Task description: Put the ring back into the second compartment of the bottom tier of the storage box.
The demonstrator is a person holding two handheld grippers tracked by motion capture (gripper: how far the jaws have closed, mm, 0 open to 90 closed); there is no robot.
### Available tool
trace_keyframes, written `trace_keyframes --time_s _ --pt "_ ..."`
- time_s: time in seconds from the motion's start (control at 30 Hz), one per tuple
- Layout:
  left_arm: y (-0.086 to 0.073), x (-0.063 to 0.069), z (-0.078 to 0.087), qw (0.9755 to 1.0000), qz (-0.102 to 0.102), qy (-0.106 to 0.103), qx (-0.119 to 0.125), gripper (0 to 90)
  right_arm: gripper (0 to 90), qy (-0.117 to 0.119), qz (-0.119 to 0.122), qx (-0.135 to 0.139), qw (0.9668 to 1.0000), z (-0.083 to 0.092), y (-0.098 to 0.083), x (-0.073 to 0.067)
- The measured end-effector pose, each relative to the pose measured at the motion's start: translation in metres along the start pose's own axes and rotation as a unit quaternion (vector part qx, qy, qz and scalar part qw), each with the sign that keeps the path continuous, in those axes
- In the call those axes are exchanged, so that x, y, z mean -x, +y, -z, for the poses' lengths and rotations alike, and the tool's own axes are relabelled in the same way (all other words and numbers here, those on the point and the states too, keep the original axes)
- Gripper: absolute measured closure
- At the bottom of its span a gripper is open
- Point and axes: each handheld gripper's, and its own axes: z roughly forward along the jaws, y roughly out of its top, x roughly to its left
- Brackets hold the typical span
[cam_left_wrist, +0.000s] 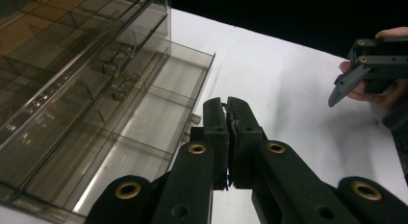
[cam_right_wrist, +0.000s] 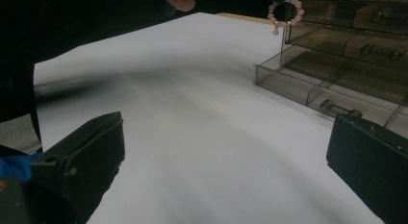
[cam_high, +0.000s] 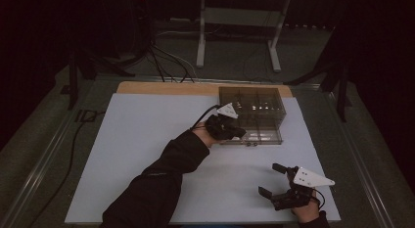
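A smoky clear drawer cabinet (cam_high: 252, 108) stands at the back of the white table, its bottom drawer (cam_left_wrist: 159, 104) pulled out and divided into compartments. My left gripper (cam_high: 240, 132) hovers at the front of that drawer (cam_high: 254, 137), and its jaws (cam_left_wrist: 227, 106) are pressed together. A pink bead bracelet (cam_right_wrist: 287, 10) dangles from it, in front of the cabinet's upper drawers and above the pulled-out drawer (cam_right_wrist: 308, 87). My right gripper (cam_high: 270, 179) rests near the table's front right with its jaws wide apart and nothing between them (cam_right_wrist: 226, 152).
The white sheet (cam_high: 147, 140) covers most of the table, with a wooden strip (cam_high: 166, 87) along the back. A metal stand (cam_high: 240, 22) and cables lie on the floor behind. The person's dark sleeve (cam_high: 156, 184) crosses the front middle.
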Motion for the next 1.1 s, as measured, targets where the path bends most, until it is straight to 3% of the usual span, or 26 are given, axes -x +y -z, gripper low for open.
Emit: trace_keyframes --time_s 0.2,0.37,1.1 --pt "0.007 -0.002 -0.003 1.0 0.0 -0.001 0.004 89.4 0.0 0.001 -0.001 0.002 1.0 0.001 0.0 0.0" --pt "0.01 -0.002 -0.006 0.9999 -0.012 0.003 -0.005 89.4 0.0 0.001 -0.001 0.001 1.0 0.001 0.0 0.0" --pt "0.019 -0.019 -0.026 0.9995 0.017 0.02 0.015 89.4 0.0 0.003 -0.007 0.002 1.0 0.002 0.0 0.001"
